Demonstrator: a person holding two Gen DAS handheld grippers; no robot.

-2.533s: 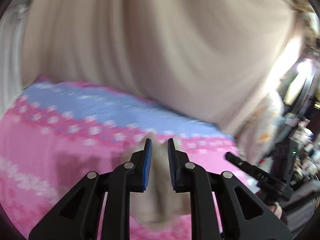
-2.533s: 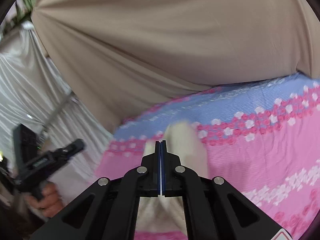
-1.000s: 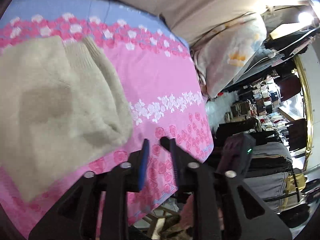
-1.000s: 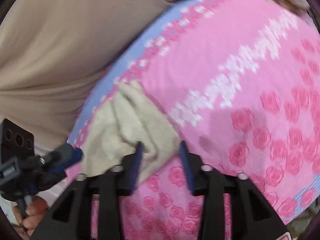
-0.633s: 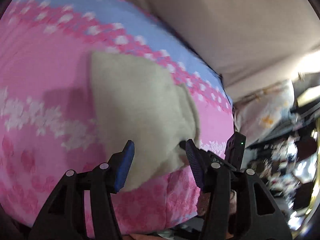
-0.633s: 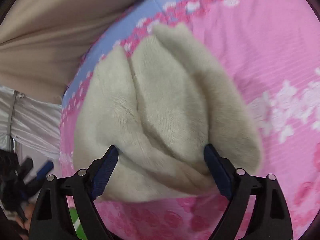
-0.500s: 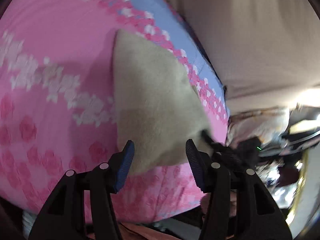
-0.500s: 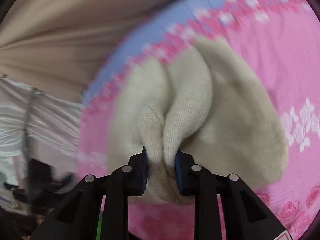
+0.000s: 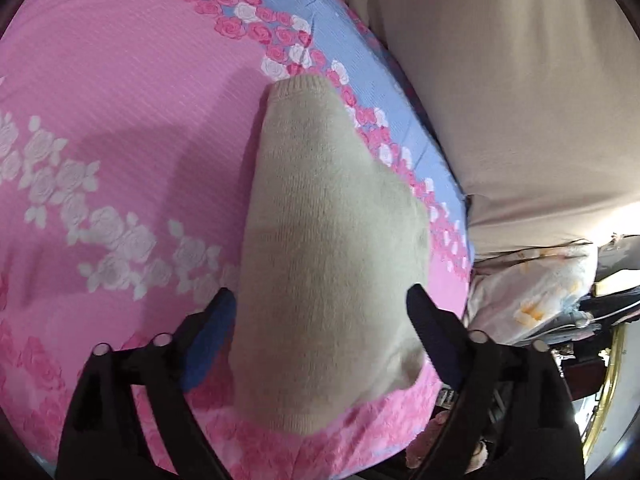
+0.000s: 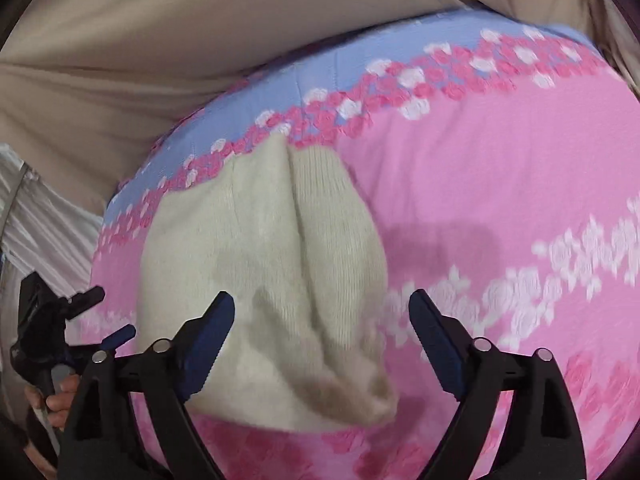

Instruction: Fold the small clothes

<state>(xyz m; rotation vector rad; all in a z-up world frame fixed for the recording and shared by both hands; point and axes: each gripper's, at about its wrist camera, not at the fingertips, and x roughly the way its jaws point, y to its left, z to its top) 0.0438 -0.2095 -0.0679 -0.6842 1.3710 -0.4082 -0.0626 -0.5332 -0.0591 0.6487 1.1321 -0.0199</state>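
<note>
Cream knit garment (image 10: 264, 280) lies released; right gripper (image 10: 322, 316), earlier pinching it, and left gripper (image 9: 320, 312) gape wide.

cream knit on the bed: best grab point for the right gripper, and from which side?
Probably the rounded near edge of the cream knit garment, where the fold crease ends and the layers bunch up thick. Come in from the bed's near side, low along the pink floral sheet, with the right gripper open astride that ridge. The far end lies flat and tapers, so there is less to pinch.

Cream knitted garment (image 9: 320, 248) folded at frame centre on pink floral bedsheet (image 9: 120, 100), left claw (image 9: 320, 316) spread wide around its lower end, beige curtain (image 9: 500, 80) upper right
</note>
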